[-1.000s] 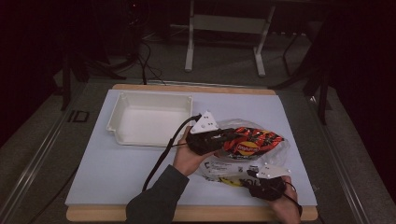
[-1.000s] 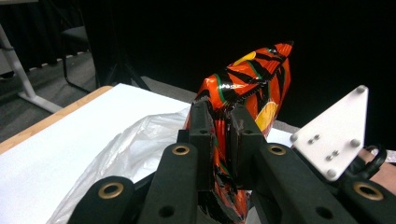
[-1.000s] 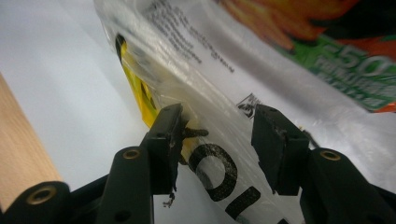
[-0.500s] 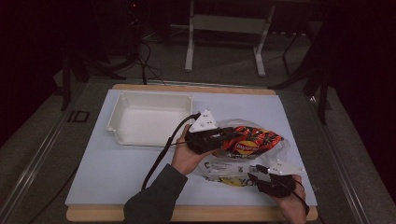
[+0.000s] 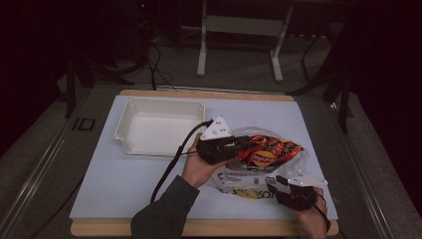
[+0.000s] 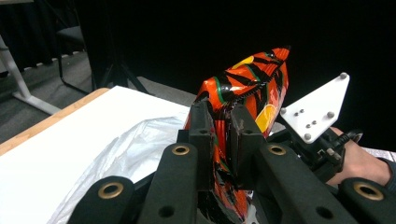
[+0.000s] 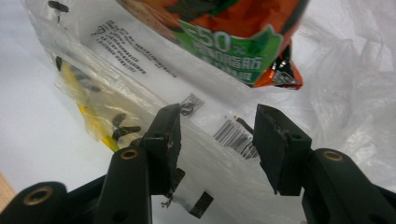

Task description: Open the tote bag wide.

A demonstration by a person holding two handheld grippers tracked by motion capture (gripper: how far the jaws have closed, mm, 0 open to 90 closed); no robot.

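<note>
Left claw (image 5: 238, 148) pinches the red chip bag (image 5: 268, 152), half out of the clear plastic bag (image 5: 239, 181) on the tabletop; right claw (image 5: 282, 183) wide, seemingly about to pin the plastic.

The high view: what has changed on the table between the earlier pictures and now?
The right tool shifted a little to the right along the near edge, beside the clear plastic bag; its jaws stand open with the plastic between them, not pressed. The left tool stayed shut on the orange chip bag, in the same place. The white tray did not move.
</note>
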